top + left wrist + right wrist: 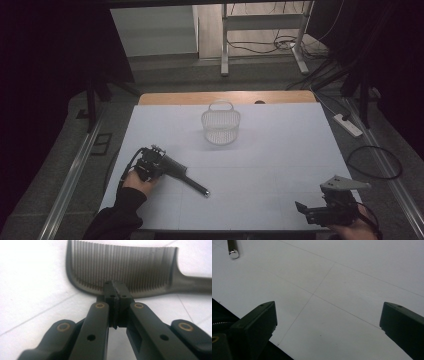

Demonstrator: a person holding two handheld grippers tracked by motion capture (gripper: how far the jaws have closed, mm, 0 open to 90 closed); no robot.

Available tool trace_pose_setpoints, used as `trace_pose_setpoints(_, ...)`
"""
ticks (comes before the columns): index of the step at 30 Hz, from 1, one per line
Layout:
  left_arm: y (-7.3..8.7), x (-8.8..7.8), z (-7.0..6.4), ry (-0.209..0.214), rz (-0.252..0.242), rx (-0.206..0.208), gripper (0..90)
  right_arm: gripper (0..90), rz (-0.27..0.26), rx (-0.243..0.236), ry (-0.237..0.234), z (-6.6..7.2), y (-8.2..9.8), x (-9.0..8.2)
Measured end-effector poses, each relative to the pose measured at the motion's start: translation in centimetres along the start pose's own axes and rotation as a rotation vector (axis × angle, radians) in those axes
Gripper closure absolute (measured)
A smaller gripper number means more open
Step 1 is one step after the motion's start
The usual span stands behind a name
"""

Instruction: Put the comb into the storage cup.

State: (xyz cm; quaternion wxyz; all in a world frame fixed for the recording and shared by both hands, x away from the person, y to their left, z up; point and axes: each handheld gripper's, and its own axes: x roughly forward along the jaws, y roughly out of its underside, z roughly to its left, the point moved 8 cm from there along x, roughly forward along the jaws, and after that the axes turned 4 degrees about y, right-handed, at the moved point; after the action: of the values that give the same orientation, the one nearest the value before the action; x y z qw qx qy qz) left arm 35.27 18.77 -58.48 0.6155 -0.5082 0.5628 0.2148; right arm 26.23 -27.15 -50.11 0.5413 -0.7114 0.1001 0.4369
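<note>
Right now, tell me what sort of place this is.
Probably a lab or recording room set up for tabletop tests: a white-covered table, loose cables on the floor beyond it, a power strip at its side.

Your dark, smooth plastic comb (125, 267) has a faint sheen and ends in a shiny metal tip (233, 253). It lies on a matt white tabletop (280, 150) with a bare wooden far edge. Your far white wire basket (221, 125) looks glossy.
</note>
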Motion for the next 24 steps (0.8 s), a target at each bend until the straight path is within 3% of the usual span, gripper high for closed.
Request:
trace_pose_setpoints(10, -2.3, 1.0, -0.1, -0.021, -0.029, 0.029, 88.9, 1.7, 0.008, 0.002, -0.003, 0.0, 0.0, 0.1)
trace_pose_setpoints(18, -3.9, 1.8, -0.6, -0.003, -0.038, 0.044, 89.0, 1.7, 0.009, 0.003, -0.004, 0.0, 0.0, 0.1)
trace_pose_setpoints(24, -4.9, 2.6, -1.8, 0.027, -0.030, 0.078, 88.9, 1.7, 0.010, 0.003, -0.004, 0.0, 0.1, 0.1)
